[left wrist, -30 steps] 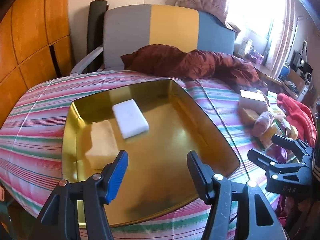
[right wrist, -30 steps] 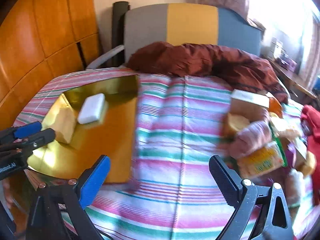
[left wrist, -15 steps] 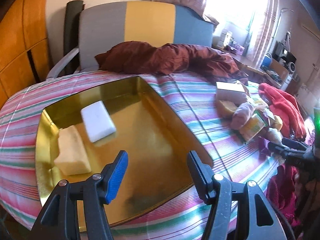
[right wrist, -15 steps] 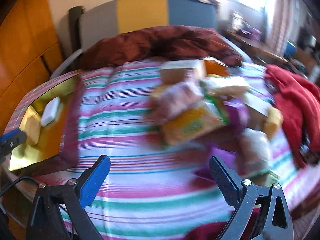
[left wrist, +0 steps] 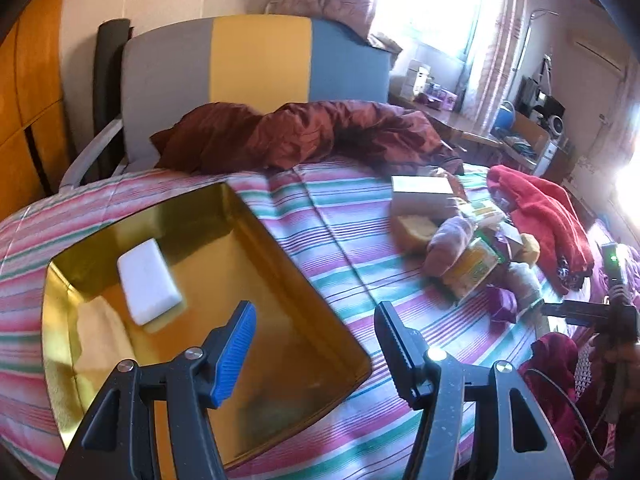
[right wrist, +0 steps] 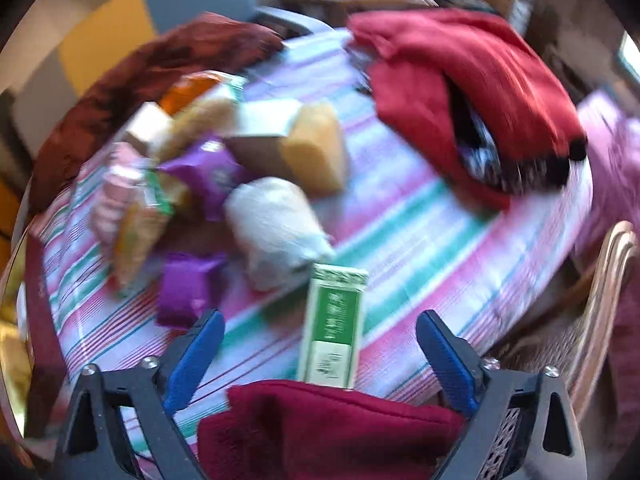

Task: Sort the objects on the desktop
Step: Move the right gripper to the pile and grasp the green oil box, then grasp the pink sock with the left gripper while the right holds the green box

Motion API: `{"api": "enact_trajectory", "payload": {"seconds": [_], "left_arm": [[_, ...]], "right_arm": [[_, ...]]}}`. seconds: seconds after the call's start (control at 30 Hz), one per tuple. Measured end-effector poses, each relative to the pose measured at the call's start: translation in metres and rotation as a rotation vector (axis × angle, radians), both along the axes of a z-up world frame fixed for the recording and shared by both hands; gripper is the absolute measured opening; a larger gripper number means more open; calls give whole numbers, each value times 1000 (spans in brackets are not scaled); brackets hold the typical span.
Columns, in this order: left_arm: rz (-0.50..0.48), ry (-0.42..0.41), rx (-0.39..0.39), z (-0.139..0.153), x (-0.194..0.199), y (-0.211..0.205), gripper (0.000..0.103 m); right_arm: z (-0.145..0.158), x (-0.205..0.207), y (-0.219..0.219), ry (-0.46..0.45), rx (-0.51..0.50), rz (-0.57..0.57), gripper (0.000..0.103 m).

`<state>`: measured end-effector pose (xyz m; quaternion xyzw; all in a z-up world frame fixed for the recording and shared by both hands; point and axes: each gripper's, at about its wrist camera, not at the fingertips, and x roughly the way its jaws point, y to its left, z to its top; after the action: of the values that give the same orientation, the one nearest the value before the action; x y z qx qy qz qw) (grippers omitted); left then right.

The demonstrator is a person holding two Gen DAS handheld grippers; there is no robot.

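Below, a flat green box (right wrist: 333, 328) on striped cloth (right wrist: 420, 216).

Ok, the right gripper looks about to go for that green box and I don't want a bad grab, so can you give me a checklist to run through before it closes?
1. Green box sits between the right gripper fingers: ok.
2. Jaws closing but pads not yet on the box: ok, gaps remain on both sides.
3. Dark red cloth under the gripper covers the box's near end: not ok, could snag.
4. White bag touching the box's far end: cannot tell, picture blurred.
5. Gold tray has room: ok, only a white block and a yellow sponge inside.
6. Left gripper free: ok, open, empty.
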<state>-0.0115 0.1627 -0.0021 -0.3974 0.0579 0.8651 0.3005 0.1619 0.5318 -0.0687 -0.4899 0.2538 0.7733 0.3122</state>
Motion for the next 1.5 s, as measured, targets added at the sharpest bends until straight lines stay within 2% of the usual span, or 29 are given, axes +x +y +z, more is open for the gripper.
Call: {"api": "enact_trajectory", "payload": {"seconds": [0.07,0.17,0.27,0.33,0.4,0.47,0.63,0.73,0.93,1.17,1.2,1.33,1.5], "left_arm": [[-25,4,4,2,0,7,62],[-57,-4,16,3,0,17,63],[-97,-6,23,4,0,29,70],[-117,-7,24,4,-1,38,70],[-121,-39,40,1,-5,47,69],[-125,-81,63,-5,-11,56,68],[-168,-171,49,-24,-20,84,62],[-197,-149,7,-28,-17,104,62],[-287,-132,-28,-33,-20,146,62],[-360,-118,-53,-38,-24,181,62],[-366,-114,-58,-38,-25,186,61],[-404,-126,-78,-44,-31,204,45],[-418,-126,-100,-52,-40,220,44]], "right_arm": [[-7,-1,5,-24,-20,-20,85],[-13,-7,8,-65,-10,-31,82],[-27,-9,14,-98,-62,-63,76],[-34,-9,11,-114,-71,-77,71],[-31,-8,8,-116,-29,-85,57],[-28,-5,7,-107,-4,-95,32],[-25,-4,1,-77,34,-92,31],[-23,0,0,-41,29,-105,31],[-10,8,-1,79,13,-120,31],[-2,7,-1,118,39,-121,31],[0,6,-2,123,50,-123,31],[0,9,5,153,54,-140,31],[-2,7,11,174,43,-147,31]]}}
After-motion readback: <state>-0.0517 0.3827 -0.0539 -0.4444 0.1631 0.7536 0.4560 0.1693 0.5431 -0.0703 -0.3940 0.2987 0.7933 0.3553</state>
